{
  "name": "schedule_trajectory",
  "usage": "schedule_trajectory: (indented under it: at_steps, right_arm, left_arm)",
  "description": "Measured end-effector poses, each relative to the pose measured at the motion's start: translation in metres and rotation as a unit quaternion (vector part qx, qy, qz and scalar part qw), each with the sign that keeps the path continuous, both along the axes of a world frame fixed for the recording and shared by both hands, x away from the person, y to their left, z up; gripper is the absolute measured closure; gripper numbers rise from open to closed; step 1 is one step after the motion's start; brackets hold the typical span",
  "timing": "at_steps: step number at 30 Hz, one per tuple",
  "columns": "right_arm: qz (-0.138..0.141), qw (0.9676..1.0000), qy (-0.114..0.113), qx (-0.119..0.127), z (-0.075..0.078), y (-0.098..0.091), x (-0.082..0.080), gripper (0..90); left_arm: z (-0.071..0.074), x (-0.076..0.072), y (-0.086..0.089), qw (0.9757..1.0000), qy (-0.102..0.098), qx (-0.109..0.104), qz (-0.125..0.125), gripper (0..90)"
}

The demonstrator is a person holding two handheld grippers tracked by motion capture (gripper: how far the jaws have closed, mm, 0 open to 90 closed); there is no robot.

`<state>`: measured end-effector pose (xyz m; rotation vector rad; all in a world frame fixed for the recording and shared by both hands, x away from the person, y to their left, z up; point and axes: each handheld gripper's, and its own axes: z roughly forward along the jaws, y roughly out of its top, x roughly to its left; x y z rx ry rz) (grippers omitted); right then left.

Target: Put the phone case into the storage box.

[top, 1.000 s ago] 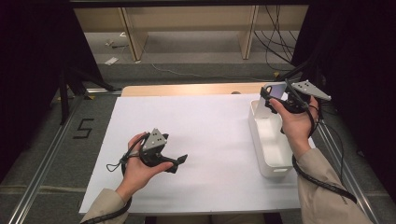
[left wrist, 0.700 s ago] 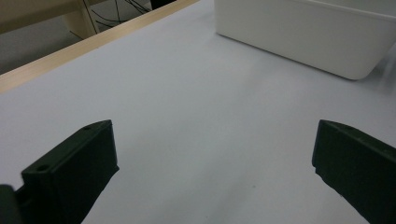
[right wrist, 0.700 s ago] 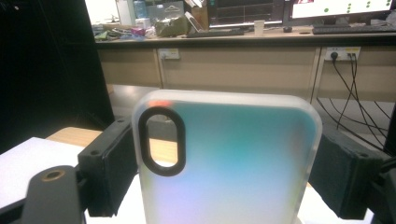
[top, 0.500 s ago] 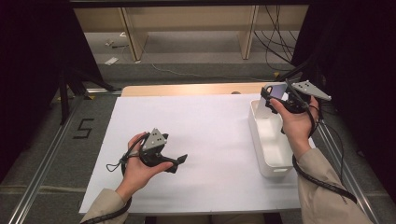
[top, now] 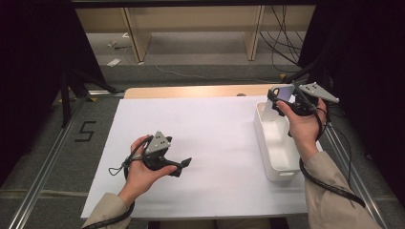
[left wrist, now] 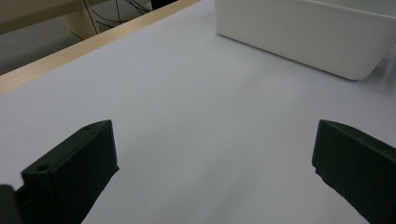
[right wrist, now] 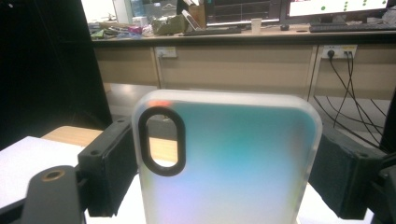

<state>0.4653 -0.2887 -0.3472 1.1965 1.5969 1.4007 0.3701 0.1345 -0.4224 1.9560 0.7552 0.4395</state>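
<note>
A translucent phone case (right wrist: 229,163) with an oval camera cutout stands upright between the black jaws of my right gripper (right wrist: 224,175), which is shut on it. From above, that right gripper (top: 282,100) holds the phone case (top: 282,93) over the far end of the white bin (top: 267,143). My left gripper (top: 184,164) rests low on the white table cover (top: 215,133), left of centre. Its jaws stand wide apart with nothing between them, and the left gripper (left wrist: 215,177) points across the cover toward the bin (left wrist: 303,37).
The table's wooden far edge (top: 191,90) runs behind the white cover. Metal rails (top: 43,162) flank the table. A shelf frame and cables (top: 282,38) lie on the floor beyond.
</note>
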Motion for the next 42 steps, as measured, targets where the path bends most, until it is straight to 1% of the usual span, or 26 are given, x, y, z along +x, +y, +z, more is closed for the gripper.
schedule_trajectory:
  at_steps: [42]
  right_arm:
    - [-0.01, 0.9999, 0.012, -0.002, -0.0075, -0.006, 0.0055, 18.3]
  left_arm:
    - [-0.0004, 0.0006, 0.0011, 1.0, 0.001, -0.001, 0.001, 0.0]
